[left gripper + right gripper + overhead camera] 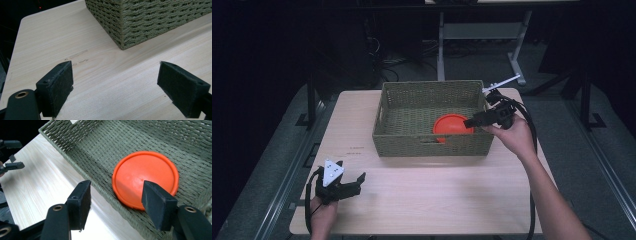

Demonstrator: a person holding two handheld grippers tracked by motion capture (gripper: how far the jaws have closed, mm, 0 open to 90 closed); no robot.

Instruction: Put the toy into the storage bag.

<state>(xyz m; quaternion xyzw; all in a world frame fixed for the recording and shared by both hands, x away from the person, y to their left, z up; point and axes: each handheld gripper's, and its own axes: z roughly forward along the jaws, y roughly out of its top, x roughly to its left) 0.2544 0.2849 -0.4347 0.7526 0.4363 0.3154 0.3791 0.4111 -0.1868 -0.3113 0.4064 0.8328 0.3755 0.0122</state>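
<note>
both tongs wide open, empty — right tongs (471,121) over basket (412,141) rim.

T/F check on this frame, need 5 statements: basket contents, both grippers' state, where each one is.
1. The orange disc lies inside the woven basket. True.
2. The right gripper is clamped on the disc. False: its jaws stand open, straddling the basket's near wall, one outside and one over the disc.
3. The left gripper is open with nothing between its jaws. True.
4. The left gripper is reaching into the basket. False: it is over the bare table, apart from the basket.
5. The basket holds two discs. False: one shows.
</note>
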